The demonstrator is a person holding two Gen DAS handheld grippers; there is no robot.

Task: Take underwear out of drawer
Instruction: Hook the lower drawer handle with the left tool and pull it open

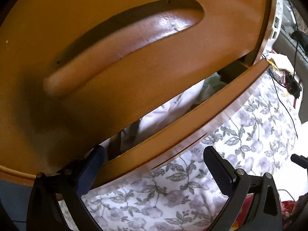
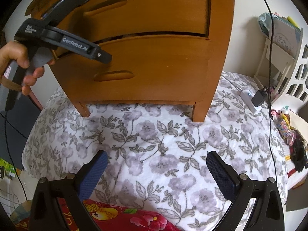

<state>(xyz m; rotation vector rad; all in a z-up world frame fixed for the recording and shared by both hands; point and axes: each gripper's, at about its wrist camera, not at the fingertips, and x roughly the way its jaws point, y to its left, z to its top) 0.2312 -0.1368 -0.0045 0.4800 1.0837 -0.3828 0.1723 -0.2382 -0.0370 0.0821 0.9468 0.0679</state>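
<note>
A wooden chest (image 2: 154, 67) stands on a floral bedspread (image 2: 154, 144). Its lower drawer (image 1: 173, 140) is pulled out a little, and white clothing (image 1: 169, 107) and a pale green piece (image 1: 211, 84) show in the gap. I cannot tell which piece is underwear. My left gripper (image 1: 154, 167) is open and straddles the drawer's front panel, with one fingertip (image 1: 92, 163) in the gap and the other outside. A hand (image 2: 21, 61) holds this tool at the chest's left. My right gripper (image 2: 157, 173) hangs open over the bedspread, in front of the chest, holding nothing.
The upper drawer with its recessed handle (image 1: 119, 44) is closed just above the gap. A white power strip with a black adapter (image 2: 250, 100) and cables lie right of the chest, near a white lattice basket (image 2: 296, 73). A red patterned cloth (image 2: 115, 217) lies at the near edge.
</note>
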